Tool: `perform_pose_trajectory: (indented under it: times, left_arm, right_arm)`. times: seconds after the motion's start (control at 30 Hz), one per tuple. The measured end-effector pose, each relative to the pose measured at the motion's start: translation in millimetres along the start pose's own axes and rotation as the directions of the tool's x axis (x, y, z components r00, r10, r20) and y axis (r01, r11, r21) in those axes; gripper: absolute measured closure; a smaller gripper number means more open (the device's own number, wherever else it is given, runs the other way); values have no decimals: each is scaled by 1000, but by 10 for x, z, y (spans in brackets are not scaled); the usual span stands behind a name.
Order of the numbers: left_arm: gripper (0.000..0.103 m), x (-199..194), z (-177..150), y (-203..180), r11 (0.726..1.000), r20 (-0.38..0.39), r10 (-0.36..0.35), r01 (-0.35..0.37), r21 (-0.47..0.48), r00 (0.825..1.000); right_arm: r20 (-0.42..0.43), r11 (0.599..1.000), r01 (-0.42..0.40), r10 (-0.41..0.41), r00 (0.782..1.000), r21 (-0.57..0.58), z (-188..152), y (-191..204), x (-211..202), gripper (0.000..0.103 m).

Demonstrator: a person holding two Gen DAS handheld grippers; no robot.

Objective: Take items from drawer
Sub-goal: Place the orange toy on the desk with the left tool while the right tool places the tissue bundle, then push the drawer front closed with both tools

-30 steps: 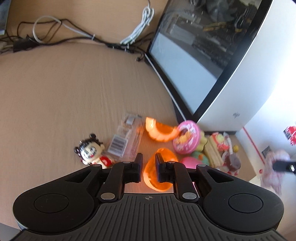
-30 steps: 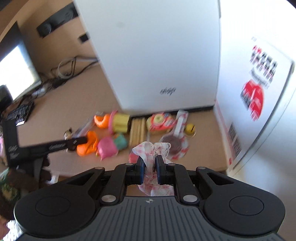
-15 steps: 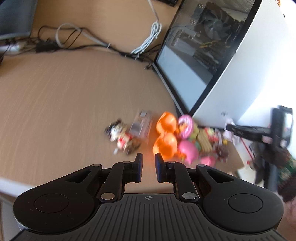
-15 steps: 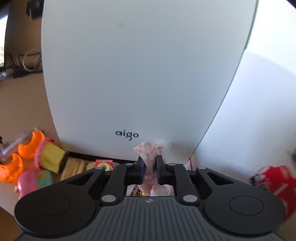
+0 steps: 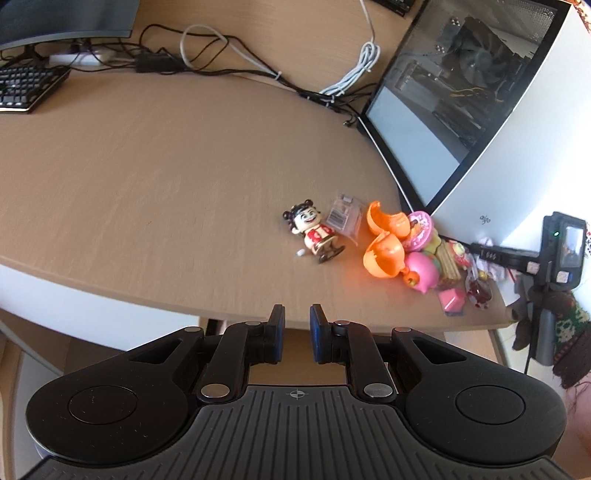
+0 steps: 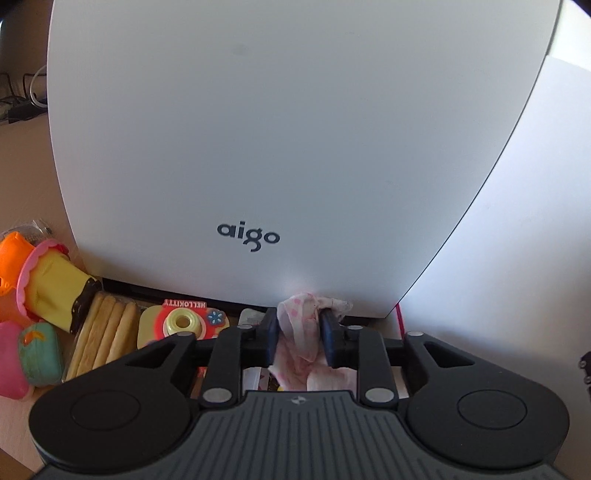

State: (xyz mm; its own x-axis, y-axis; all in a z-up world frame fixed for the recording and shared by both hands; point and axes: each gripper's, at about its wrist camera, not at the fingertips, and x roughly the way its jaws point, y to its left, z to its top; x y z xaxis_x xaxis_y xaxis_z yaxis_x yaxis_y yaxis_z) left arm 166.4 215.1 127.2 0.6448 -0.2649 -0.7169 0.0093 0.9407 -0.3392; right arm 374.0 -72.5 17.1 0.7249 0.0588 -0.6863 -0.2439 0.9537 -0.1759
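Observation:
My right gripper [image 6: 299,317] is low at the foot of the white computer case [image 6: 258,129]. Its jaws are opening, and a pink-and-white cloth [image 6: 299,332] hangs loosely between the parted pads, drooping onto the toys below. In the left wrist view that gripper [image 5: 476,249] and the cloth [image 5: 487,243] show at the far right of the toy heap. My left gripper [image 5: 297,314] hovers just off the table's front edge, its pads a narrow gap apart with nothing in them. A doll figurine [image 5: 314,230] and orange capsule halves [image 5: 382,254] lie ahead of it. No drawer is in view.
Biscuit sticks [image 6: 103,332], a Hello Kitty packet [image 6: 184,321] and a yellow toy with a pink rim [image 6: 51,284] crowd the case's base. A keyboard [image 5: 26,88], a monitor [image 5: 66,18] and tangled cables [image 5: 221,51] sit at the back of the wooden table [image 5: 147,166].
My left gripper has drawn back from the toys to beyond the table's front edge. My right gripper has come down to the case's foot, and its jaws have parted around the cloth.

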Motion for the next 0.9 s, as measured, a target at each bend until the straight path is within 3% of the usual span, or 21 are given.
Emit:
perform_pose_trajectory:
  times: [0.23,0.37,0.47,0.8,0.9]
  left_arm:
    - [87,-85,-94,80,999,8,34,-34,13,999]
    - [87,-151,-163,134,1000,18,24,-24,19,1000]
    - [87,-147,-224,144,1000,11,3,-3,30,1000]
    - [87,-38,-546,128,998,48,-57,55,44,997]
    - [87,-145,-611,62,995,56,-85,83,48,995]
  right_arm:
    - [141,1000,0,-2,990,18,-47,-132,-502,73]
    - [251,998,-8,-6,968,58,-159,-238,-961,72]
    - [303,996,5,-33,952,93,-317,-298,-1325,64]
    - [288,993,57,-85,954,104,-1211,-33,-2476,53]
    - [267,991,56,-86,960,118,-1274,144,-2686,53]
